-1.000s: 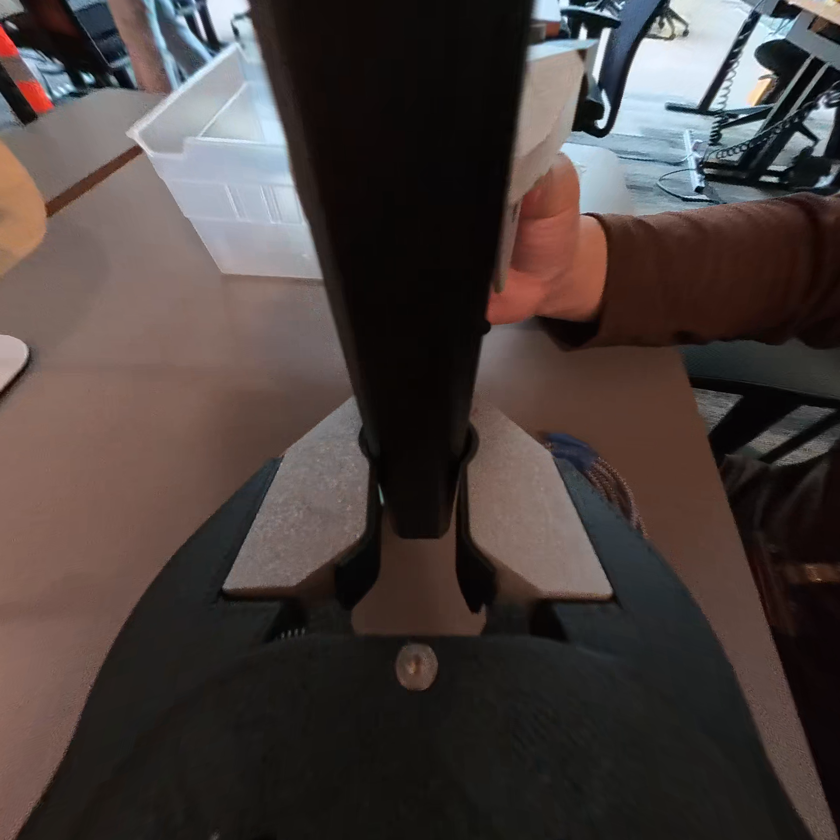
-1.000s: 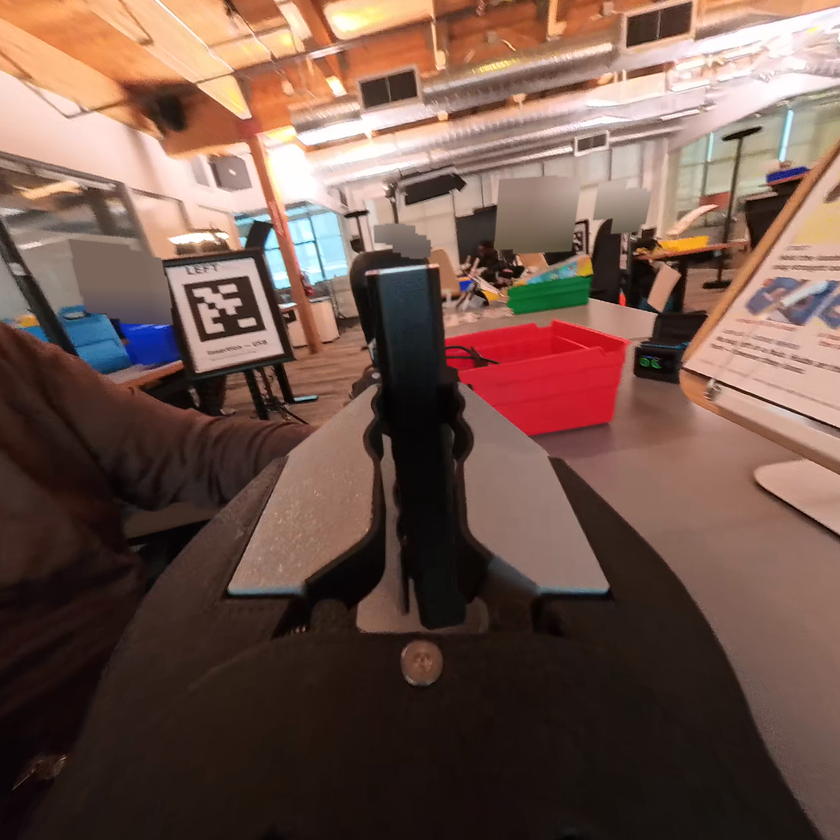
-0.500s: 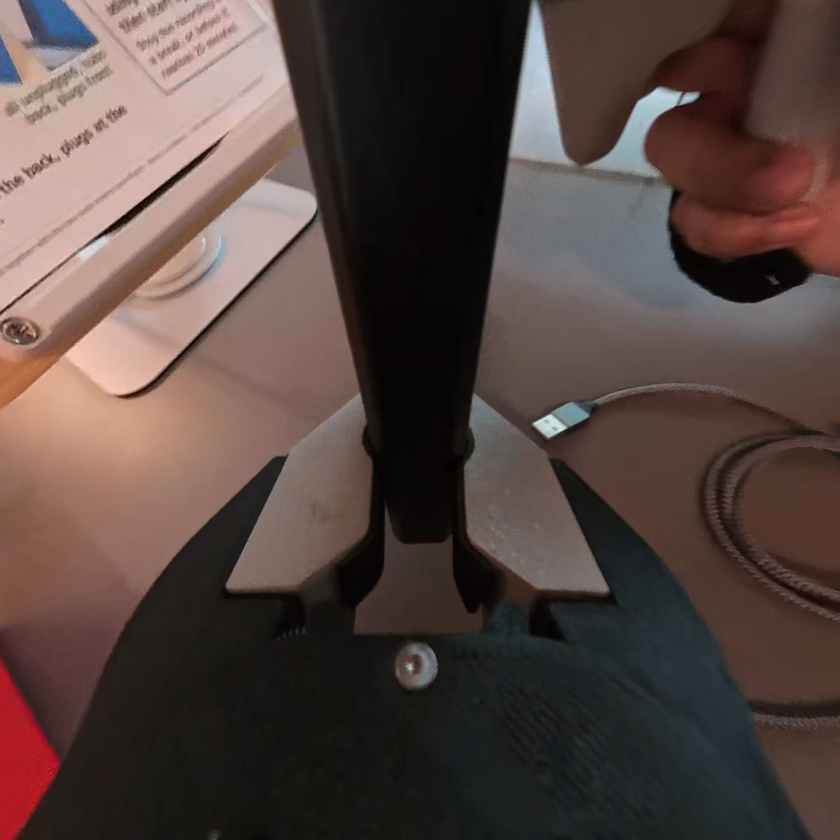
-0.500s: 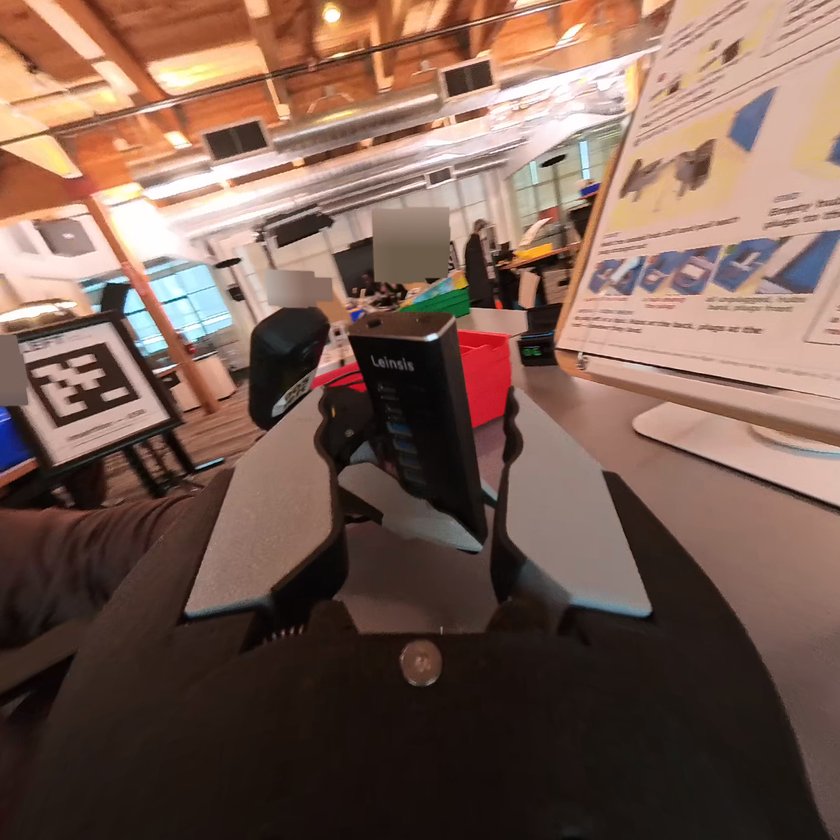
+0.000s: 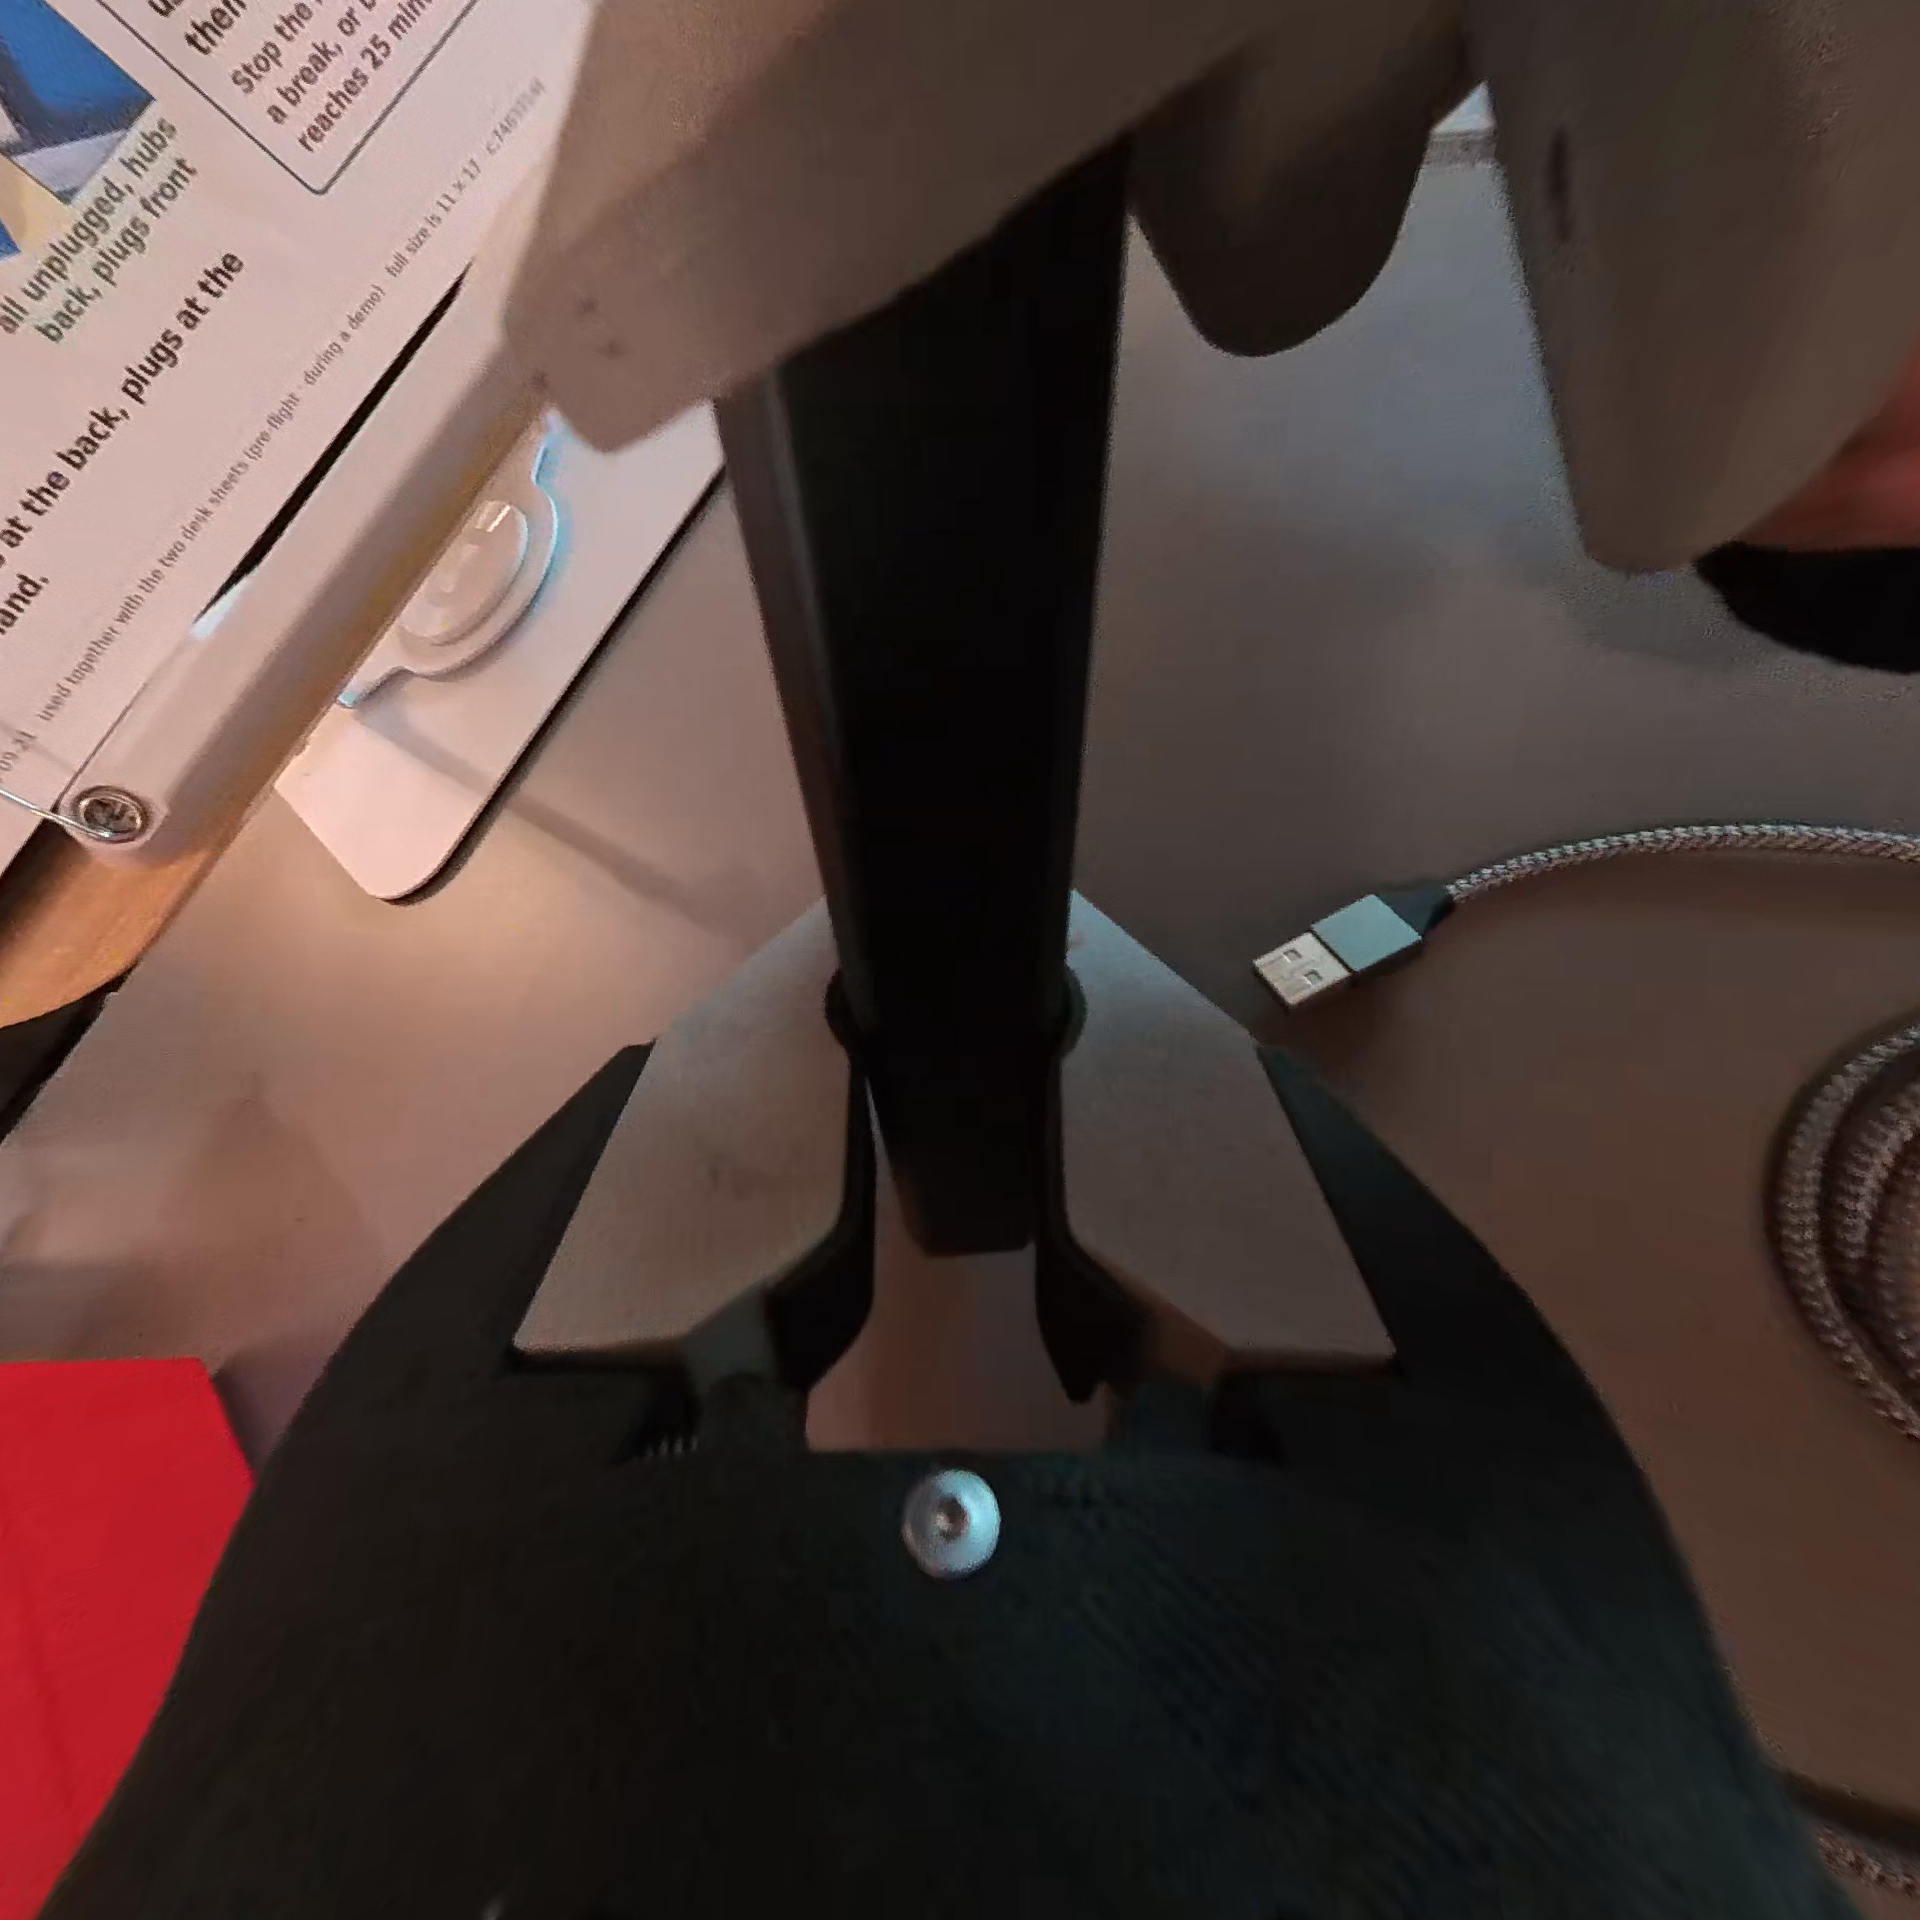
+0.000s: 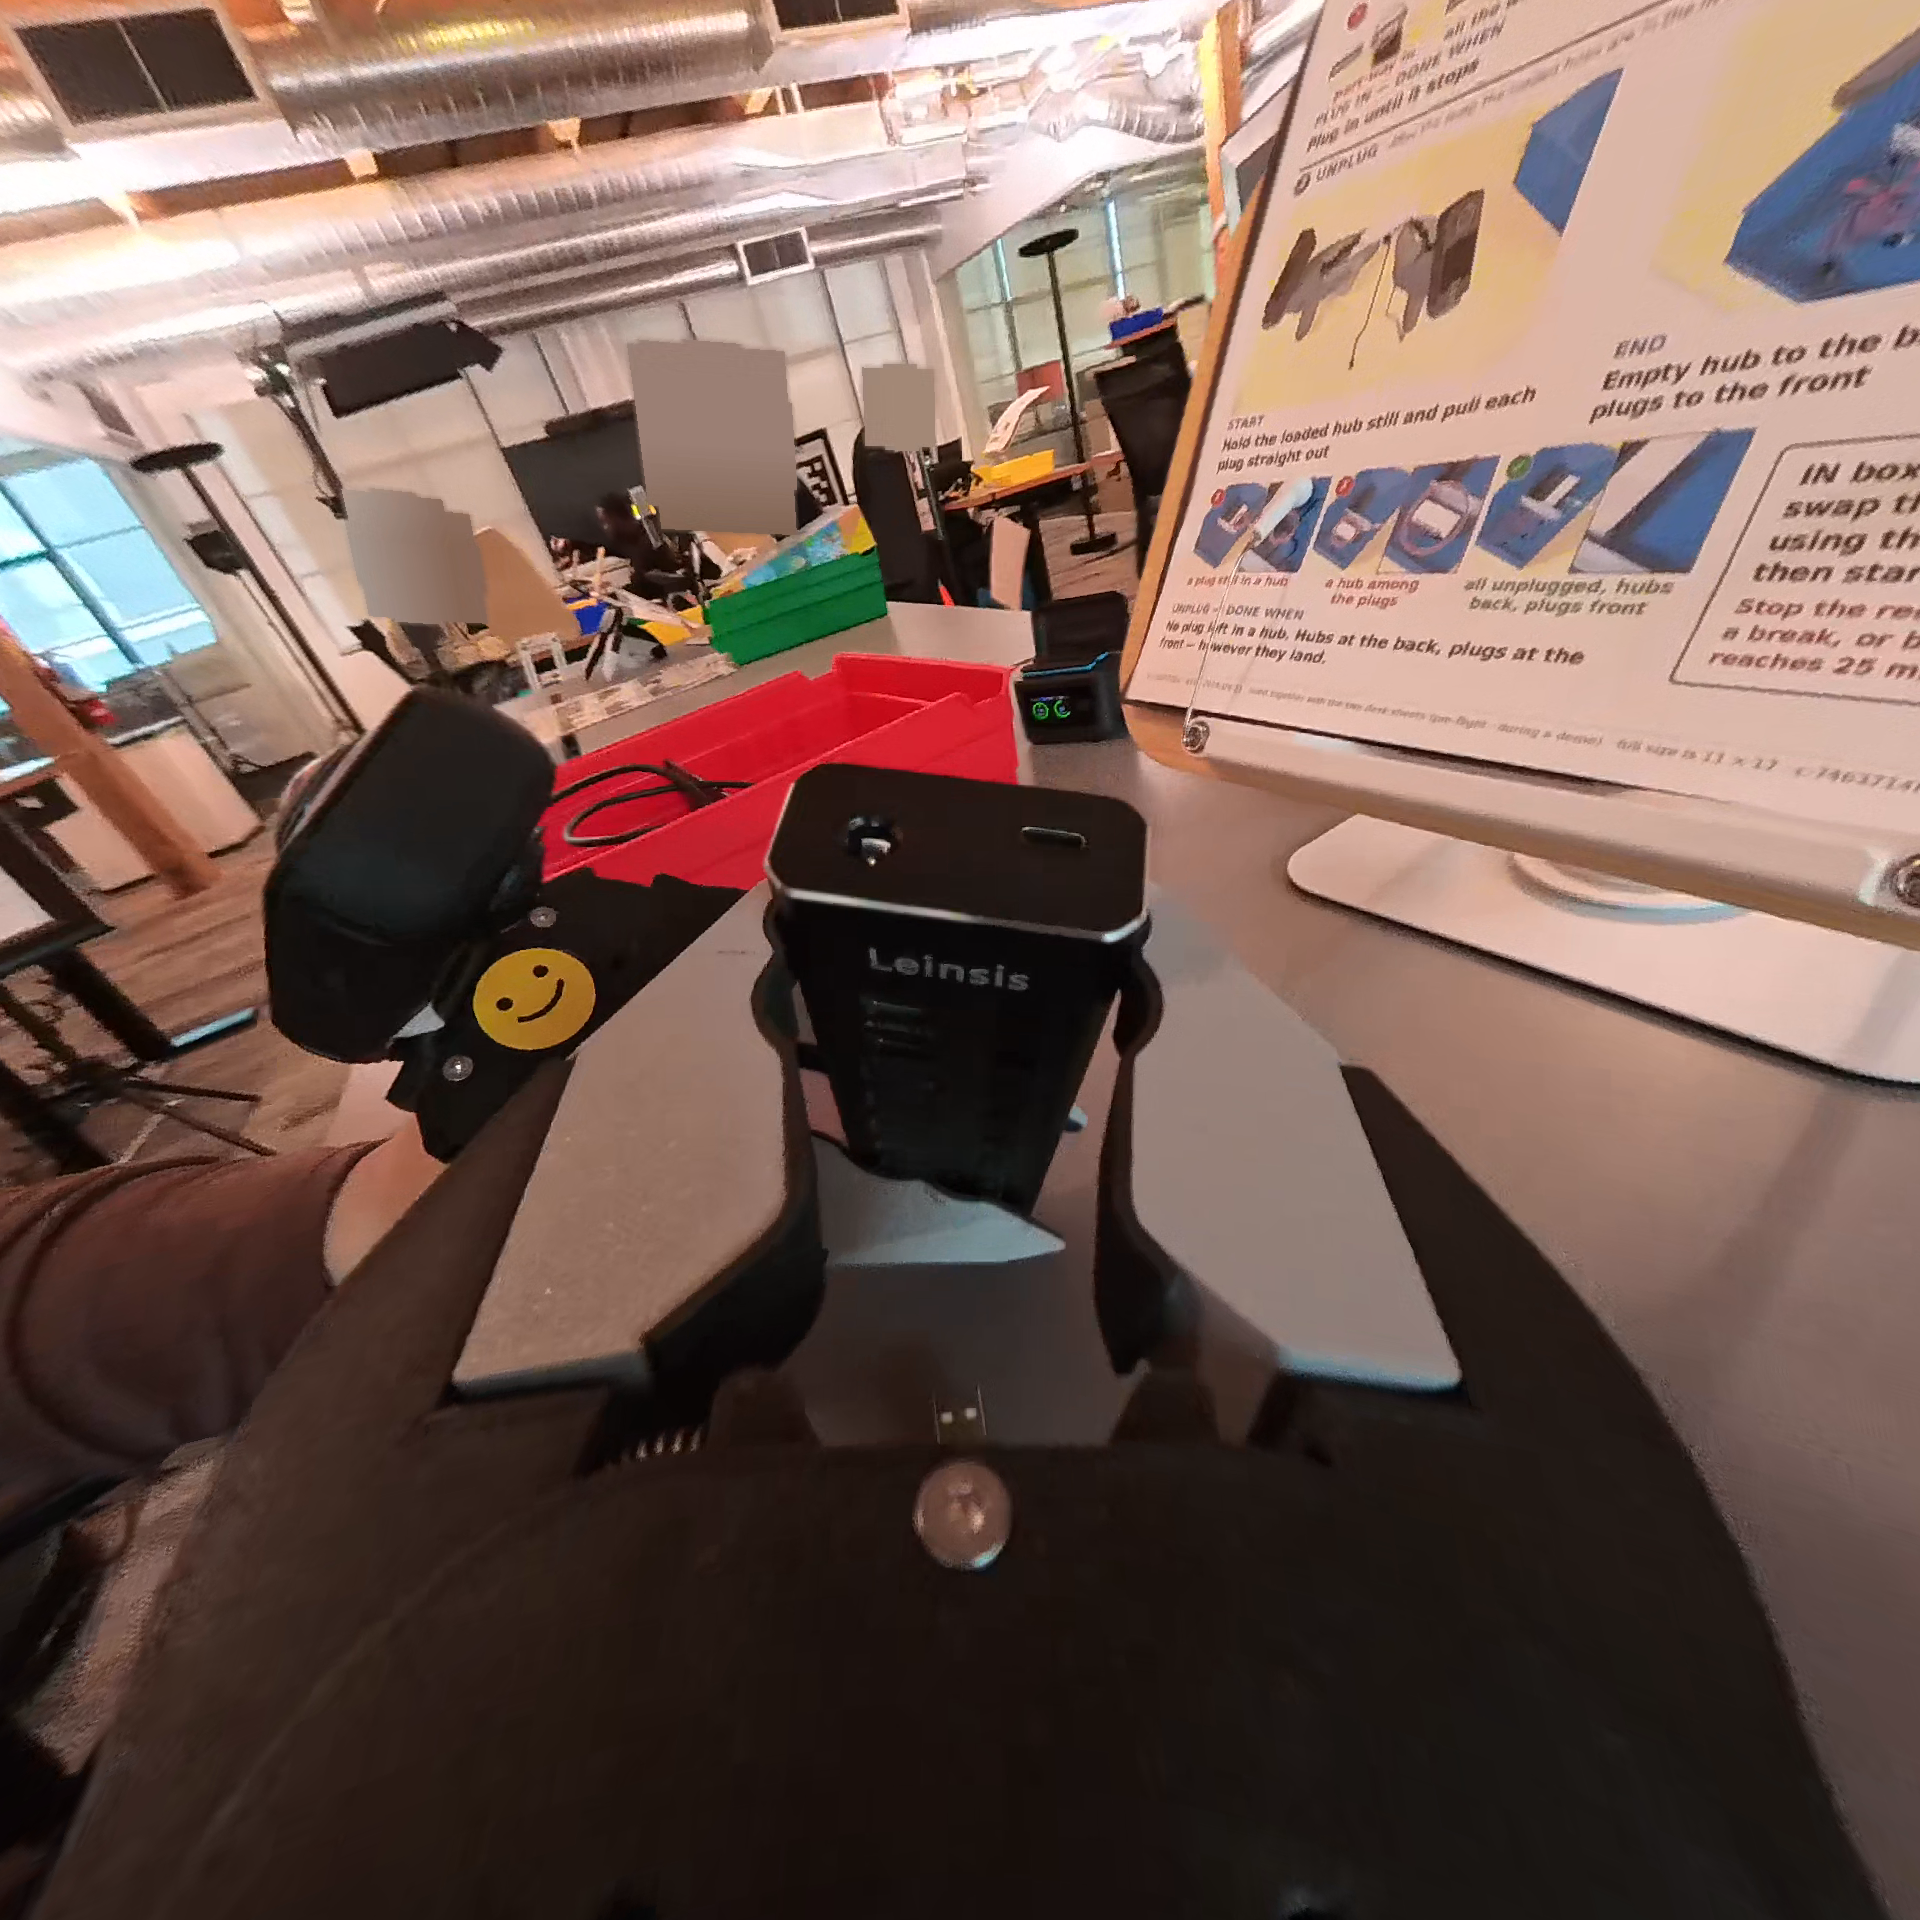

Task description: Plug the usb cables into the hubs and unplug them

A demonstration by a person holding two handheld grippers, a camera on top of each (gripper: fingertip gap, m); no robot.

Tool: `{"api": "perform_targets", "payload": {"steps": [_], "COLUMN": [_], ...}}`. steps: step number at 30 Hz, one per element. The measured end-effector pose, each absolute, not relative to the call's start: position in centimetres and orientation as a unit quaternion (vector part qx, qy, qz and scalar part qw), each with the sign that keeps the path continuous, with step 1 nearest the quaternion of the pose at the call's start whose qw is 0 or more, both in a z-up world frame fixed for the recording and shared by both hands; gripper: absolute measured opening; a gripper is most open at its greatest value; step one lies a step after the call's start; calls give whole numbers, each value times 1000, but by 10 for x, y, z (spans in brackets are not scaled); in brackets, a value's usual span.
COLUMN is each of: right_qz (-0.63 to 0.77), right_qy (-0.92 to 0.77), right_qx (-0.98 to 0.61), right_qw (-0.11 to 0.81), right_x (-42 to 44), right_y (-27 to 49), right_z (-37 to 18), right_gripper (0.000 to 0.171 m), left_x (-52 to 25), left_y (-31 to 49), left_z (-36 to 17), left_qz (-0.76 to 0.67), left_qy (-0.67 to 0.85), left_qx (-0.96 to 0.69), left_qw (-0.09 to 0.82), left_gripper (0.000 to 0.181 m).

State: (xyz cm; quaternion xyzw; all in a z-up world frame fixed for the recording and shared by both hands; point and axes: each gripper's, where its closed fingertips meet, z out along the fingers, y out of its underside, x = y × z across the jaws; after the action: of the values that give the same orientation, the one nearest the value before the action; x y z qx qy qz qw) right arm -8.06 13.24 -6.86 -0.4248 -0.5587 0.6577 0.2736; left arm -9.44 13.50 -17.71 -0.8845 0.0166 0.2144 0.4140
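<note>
A black USB hub [image 6: 956,997] stands between both grippers. My left gripper [image 5: 951,1029] is shut on its lower end, and the hub [image 5: 935,675] rises as a long dark bar in the left wrist view. My right gripper [image 6: 956,1003] has one finger on each narrow side of the hub's upper part, with no gap showing. The hub's port face and end face [image 6: 961,857] are towards the right wrist camera. A loose USB plug [image 5: 1309,961] on a braided cable [image 5: 1860,1236] lies on the table to the right. The plug's tip shows in the right wrist view [image 6: 958,1418].
An instruction board [image 6: 1558,416] on a white stand [image 5: 468,748] is close on the left of the hub. A red bin [image 6: 831,748] sits behind it and shows at the left wrist view's edge [image 5: 94,1558]. A small black device [image 6: 1070,712] is by the board. The right gripper is farther from the loose USB plug [image 5: 1309,961], some 12 cm, than the left, some 5 cm.
The left gripper swung the hub from facing a clear bin to above the table by the stand. The right gripper opened, the hub turned its wide face to it, and the fingers closed in on its sides.
</note>
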Motion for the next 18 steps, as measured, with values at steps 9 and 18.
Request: {"api": "perform_targets", "payload": {"steps": [9,18], "right_qz": [681,686], "right_qy": [-545,-564], "right_qx": [-430,-407], "right_qw": [233,216], "right_x": [-80,-79], "right_y": [131,116], "right_z": [-71,-73], "right_gripper": [58,60], "left_x": [-86,-91], "left_y": [141,137], "left_z": [-172,-171], "left_qz": [219,194], "left_qy": [33,20], "left_qx": [-873,-873], "left_qw": [434,446], "left_gripper": [32,36]}}
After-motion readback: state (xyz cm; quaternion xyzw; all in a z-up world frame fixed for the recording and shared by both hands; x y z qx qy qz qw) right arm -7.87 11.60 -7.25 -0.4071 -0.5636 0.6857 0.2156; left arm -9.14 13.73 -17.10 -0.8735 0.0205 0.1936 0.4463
